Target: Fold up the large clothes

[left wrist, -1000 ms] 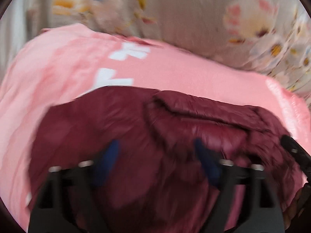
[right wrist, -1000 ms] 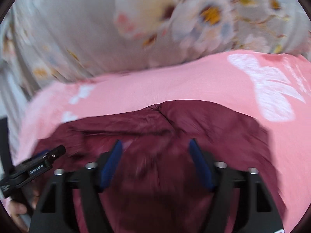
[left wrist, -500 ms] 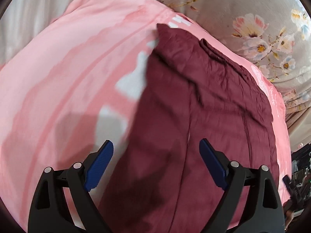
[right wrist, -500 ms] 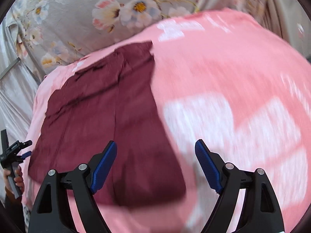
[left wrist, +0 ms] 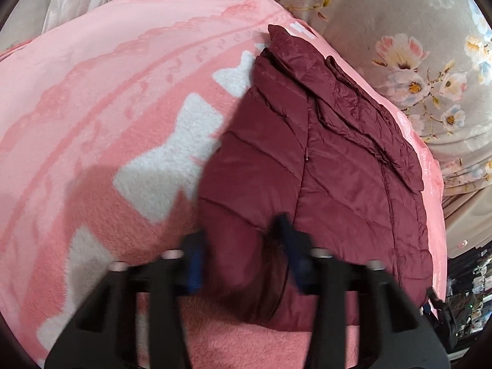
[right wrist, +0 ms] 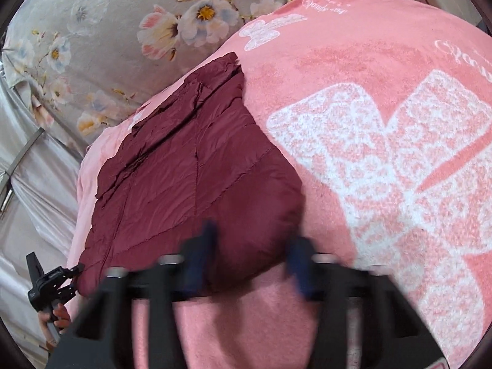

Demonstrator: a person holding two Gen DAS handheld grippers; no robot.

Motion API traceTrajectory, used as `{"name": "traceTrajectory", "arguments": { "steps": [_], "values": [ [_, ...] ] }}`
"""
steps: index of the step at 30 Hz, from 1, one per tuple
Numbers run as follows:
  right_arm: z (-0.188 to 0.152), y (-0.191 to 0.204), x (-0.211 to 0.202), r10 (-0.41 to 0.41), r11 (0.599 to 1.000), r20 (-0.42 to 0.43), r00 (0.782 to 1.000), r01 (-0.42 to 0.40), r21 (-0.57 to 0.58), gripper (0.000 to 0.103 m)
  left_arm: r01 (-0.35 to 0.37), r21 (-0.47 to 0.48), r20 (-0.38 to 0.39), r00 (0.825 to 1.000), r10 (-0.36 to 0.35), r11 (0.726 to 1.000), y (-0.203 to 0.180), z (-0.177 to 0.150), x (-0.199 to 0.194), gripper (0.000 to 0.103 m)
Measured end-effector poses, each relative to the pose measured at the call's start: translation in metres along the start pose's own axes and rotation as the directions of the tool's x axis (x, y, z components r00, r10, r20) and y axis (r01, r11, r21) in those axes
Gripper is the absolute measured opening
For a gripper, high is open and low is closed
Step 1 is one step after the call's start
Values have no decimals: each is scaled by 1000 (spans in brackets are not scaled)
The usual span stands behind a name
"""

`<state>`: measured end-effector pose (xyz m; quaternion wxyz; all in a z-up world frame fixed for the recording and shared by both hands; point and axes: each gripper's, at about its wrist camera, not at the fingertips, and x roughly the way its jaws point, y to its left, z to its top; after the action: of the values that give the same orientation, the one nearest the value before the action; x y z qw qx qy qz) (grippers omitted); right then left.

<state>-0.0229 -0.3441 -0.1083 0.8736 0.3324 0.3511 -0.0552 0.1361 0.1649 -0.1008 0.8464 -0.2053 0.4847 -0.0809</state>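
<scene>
Both grippers are dropping toward the near hem of the jacket, where half a second ago they were hovering higher with blue pads spread wide; the jaws are now narrowing. Left gripper (left wrist: 240,264): jaws are standing partly spread, straddling the near left corner of the maroon quilted jacket (left wrist: 323,169), the right pad pressing into the fabric; motion blur is hiding whether cloth is actually being pinched. Right gripper (right wrist: 250,258): jaws are likewise partly spread, bracketing the near right corner, with no clear pinch showing. The jacket is lying flat and lengthwise on the pink blanket (left wrist: 101,98) covering the bed, collar end farthest away, near the floral bedding (right wrist: 101,30).

Judged risks, near to far:
- The slick, puffy shell is likely slipping out if the jaws are closing on the top layer alone, leaving the under layer behind.
- A pad may be catching the fleecy blanket along with the hem, dragging it upward.
- Uneven grips at the two corners may be skewing the fold, so the hem lands crooked against the collar.
- Trapped air in the quilting may be springing the fold open.
</scene>
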Motion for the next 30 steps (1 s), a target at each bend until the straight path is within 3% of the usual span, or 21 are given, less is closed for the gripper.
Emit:
{"name": "traceTrajectory", "arguments": {
  "steps": [2,7,10,14,18,20,21,23,25,27,28,30],
  "values": [
    [1,2,-9,21,1000,20,1000,-21,0,9,20,4,3,1000,-20,1000,-1,-1,-9,13],
    [-4,24,-55,48,993,113,992,-35,-112,4,60,72,63,996,-65,996,-15,-8,-53,8],
    [-11,36,-103,116,981,208,971,-80,-175,3,95,107,97,990,-106,990,-19,-14,-94,7],
    [-20,52,-181,191,961,355,915,-101,-257,2,140,129,170,972,-161,982,-18,-28,-165,6],
    [-16,62,-242,245,950,473,846,-113,-290,0,177,137,289,934,-210,975,-16,-34,-236,6],
    [-8,66,-265,266,951,542,798,-123,-285,0,171,142,335,919,-210,975,-20,-29,-254,6],
    [-2,67,-267,280,948,541,793,-140,-286,0,162,161,358,910,-211,974,-26,-24,-261,6],
    [16,71,-252,266,950,515,815,-130,-285,0,140,179,368,908,-199,974,-37,-14,-256,6],
    [27,71,-216,212,960,419,883,-107,-260,0,128,189,337,923,-187,974,-48,-5,-236,6],
    [24,63,-191,201,967,329,923,-132,-218,0,131,188,273,945,-179,974,-53,-3,-214,6],
    [19,61,-177,169,969,254,952,-113,-221,0,129,186,261,949,-175,974,-52,-5,-209,5],
    [7,55,-163,87,971,150,985,-50,-234,0,96,183,251,958,-141,979,-48,-11,-202,5]
  ]
}}
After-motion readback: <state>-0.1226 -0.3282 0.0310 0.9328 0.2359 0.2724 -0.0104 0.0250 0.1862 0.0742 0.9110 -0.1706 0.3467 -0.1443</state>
